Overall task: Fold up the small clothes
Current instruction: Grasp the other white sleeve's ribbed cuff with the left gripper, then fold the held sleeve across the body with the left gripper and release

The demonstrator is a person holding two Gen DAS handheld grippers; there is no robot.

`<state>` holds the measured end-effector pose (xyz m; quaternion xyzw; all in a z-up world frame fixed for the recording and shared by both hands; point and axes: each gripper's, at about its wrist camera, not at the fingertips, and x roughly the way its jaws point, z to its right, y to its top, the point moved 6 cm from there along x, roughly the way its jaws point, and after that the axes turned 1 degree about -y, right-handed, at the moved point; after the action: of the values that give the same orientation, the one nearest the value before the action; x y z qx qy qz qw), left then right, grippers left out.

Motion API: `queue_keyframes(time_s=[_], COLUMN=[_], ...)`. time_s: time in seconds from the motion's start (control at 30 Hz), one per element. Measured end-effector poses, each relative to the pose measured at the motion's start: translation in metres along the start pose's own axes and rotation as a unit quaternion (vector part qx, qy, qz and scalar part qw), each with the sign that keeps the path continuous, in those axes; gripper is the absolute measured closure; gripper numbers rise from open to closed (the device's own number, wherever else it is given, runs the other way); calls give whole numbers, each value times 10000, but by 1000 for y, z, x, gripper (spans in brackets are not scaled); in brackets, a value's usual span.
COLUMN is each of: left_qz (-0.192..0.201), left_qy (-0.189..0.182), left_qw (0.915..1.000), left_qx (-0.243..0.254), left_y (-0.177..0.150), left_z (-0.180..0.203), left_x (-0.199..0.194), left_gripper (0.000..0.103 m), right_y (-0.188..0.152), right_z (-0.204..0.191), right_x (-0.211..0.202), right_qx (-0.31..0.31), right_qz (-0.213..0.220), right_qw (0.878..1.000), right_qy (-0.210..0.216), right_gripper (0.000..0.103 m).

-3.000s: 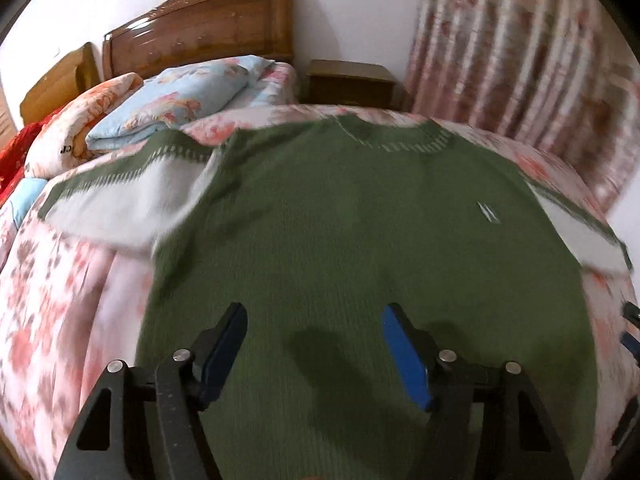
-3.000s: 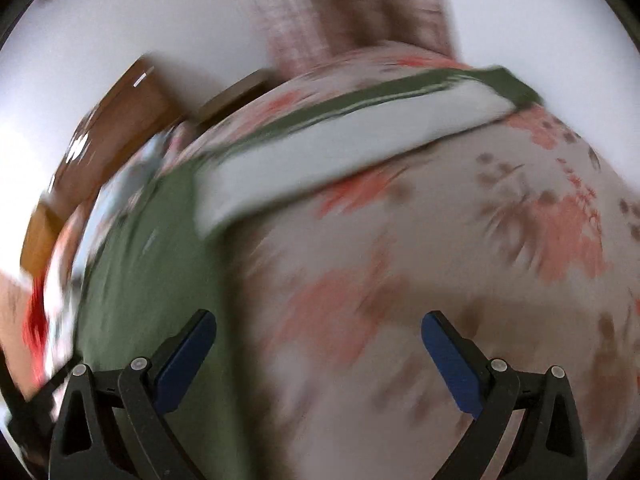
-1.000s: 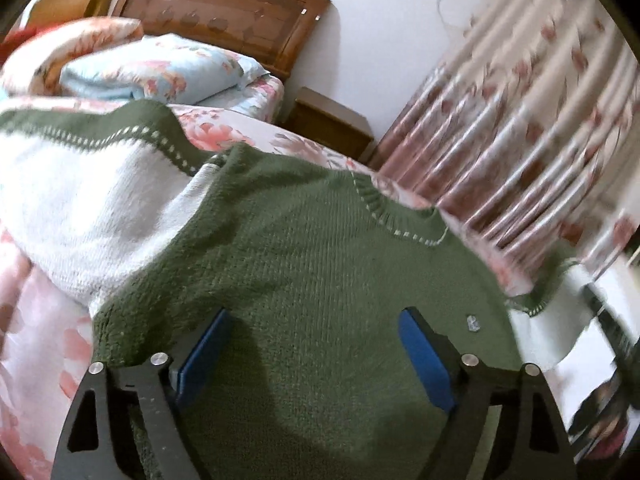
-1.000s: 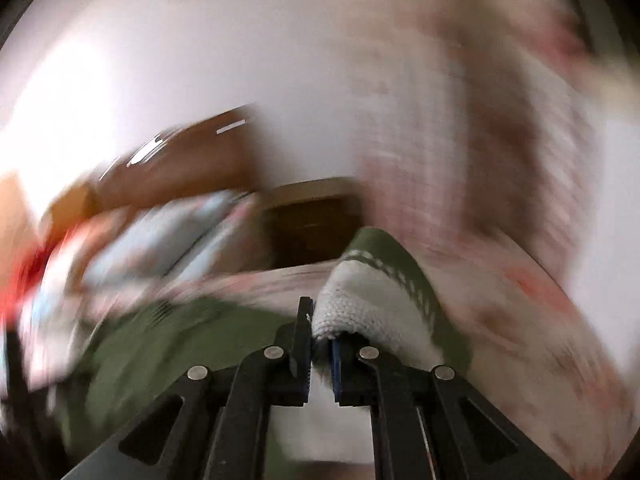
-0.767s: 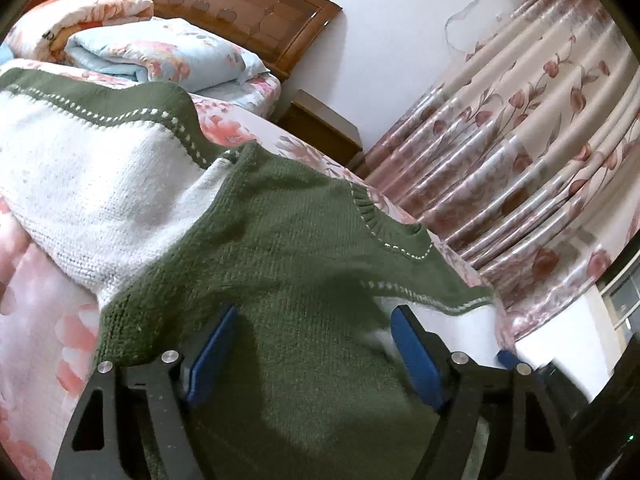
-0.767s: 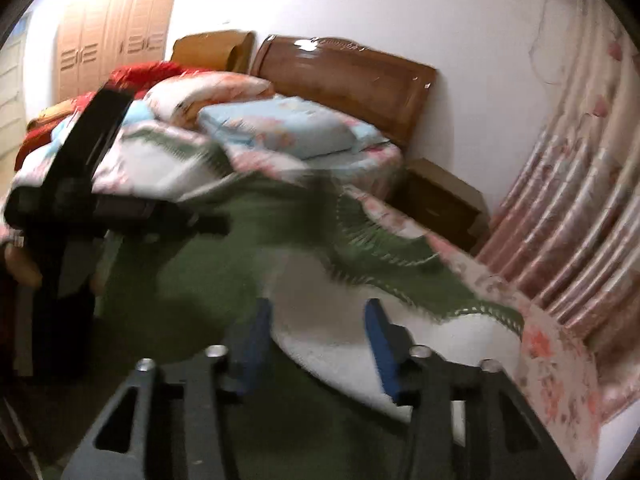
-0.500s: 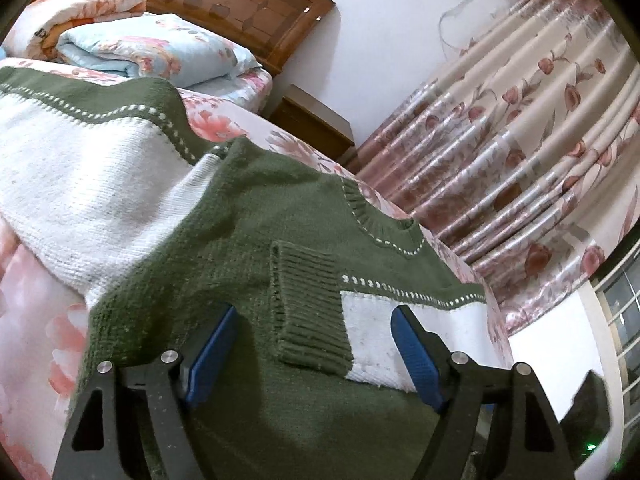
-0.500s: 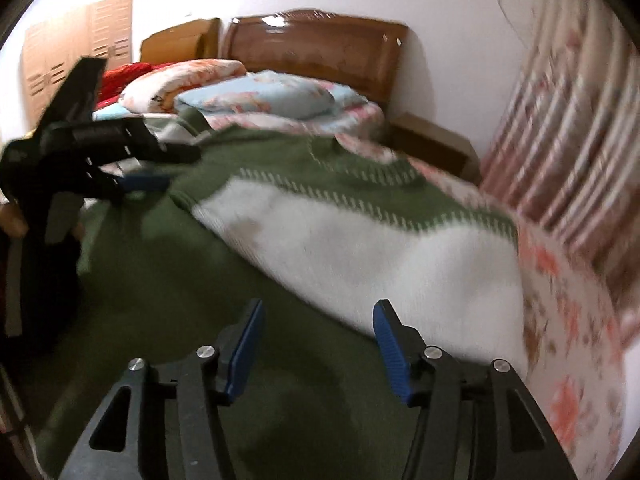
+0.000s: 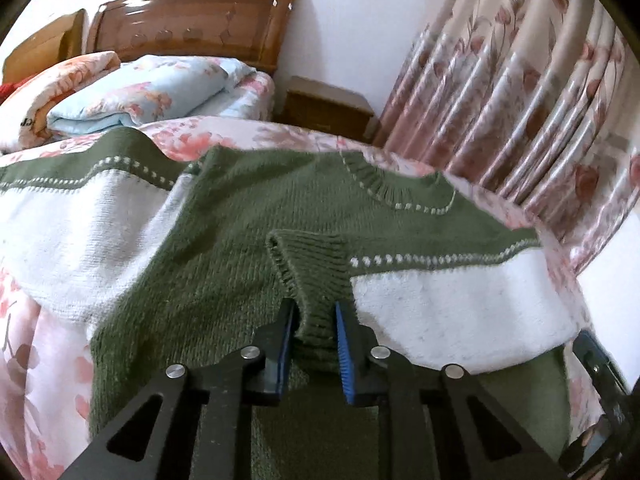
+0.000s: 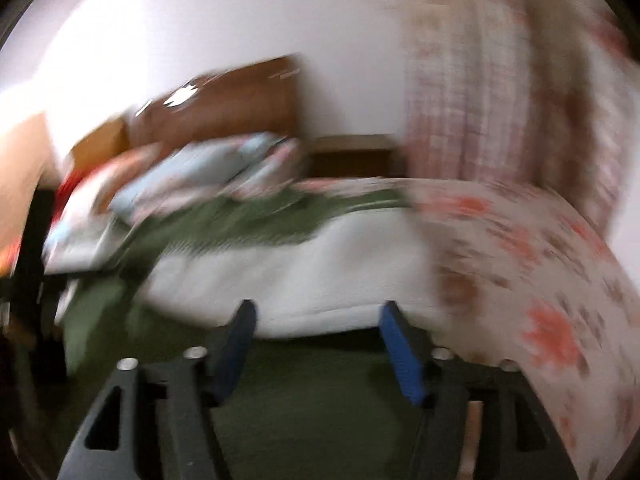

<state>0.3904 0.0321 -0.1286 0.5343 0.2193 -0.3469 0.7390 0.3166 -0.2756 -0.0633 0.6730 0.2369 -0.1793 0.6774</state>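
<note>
A: Looking along your left gripper (image 9: 314,344) first: what has changed?

B: Half a second ago its jaws stood wide over the sweater (image 9: 224,264). They have just been closing and now pinch the ribbed cuff (image 9: 310,264) of the sleeve (image 9: 452,304), which lies folded across the green chest on the bed (image 9: 24,344). The other sleeve (image 9: 76,224) is spread flat at the left.

A: And along your right gripper (image 10: 316,340)?

B: Blurred. Its jaws stand spread and hold nothing, just short of the white sleeve's edge (image 10: 320,280); a second ago they were clamped on that sleeve.

A: Meaning for the fold?

B: One sleeve is in. You probably adjust its cuff next, then fold the left sleeve.
</note>
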Motion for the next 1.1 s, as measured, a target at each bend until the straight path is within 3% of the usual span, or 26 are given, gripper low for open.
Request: queue_keyframes(time_s=[0.07, 0.2, 0.4, 0.57, 0.63, 0.7, 0.8, 0.83, 0.9, 0.93, 1.03, 1.07, 1.1], left_qz=[375, 678, 210, 414, 499, 437, 380, 460, 741, 955, 1444, 1508, 1569], left_qy=[-36, -3, 83, 252, 348, 312, 75, -60, -302, -371, -182, -50, 109], left_qw=[9989, 9942, 9943, 9938, 9930, 9925, 9912, 9890, 9804, 9721, 9417, 9324, 9177], left_qx=[-262, -831, -1041, -1000, -1015, -1095, -1267, -1405, -1799, -2112, -3032, -3284, -3649], left_y=[6, 6, -15, -15, -16, -16, -17, -16, -14, -12, -6, -6, -6], left_z=[-5, -30, -49, -48, -49, -51, -57, -62, -81, -99, -167, -190, -223], left_x=[-18, -44, -25, -32, -35, -33, -34, -39, -54, -65, -91, -96, -102], left_gripper=[85, 86, 85, 86, 93, 93, 92, 89, 74, 66, 40, 39, 39], right_y=[0, 0, -3, -7, -7, -7, -15, -15, -15, -15, -15, -15, -15], right_z=[20, 19, 30, 29, 29, 28, 23, 20, 19, 21, 23, 23, 23], right_x=[6, 14, 21, 24, 25, 26, 48, 49, 50, 50, 51, 51, 52], right_qx=[567, 543, 796, 796, 767, 726, 468, 360, 312, 364, 431, 417, 410], right_qz=[-124, -297, -438, -515, -539, -555, -1161, -1161, -1165, -1166, -1179, -1183, -1182], right_qw=[9982, 9977, 9957, 9952, 9951, 9951, 9901, 9901, 9896, 9898, 9897, 9897, 9899], right_qy=[-172, -285, -201, -260, -324, -371, -632, -708, -781, -740, -684, -688, -672], right_gripper=[0, 0, 0, 0, 0, 0, 0, 0, 0, 0, 0, 0, 0])
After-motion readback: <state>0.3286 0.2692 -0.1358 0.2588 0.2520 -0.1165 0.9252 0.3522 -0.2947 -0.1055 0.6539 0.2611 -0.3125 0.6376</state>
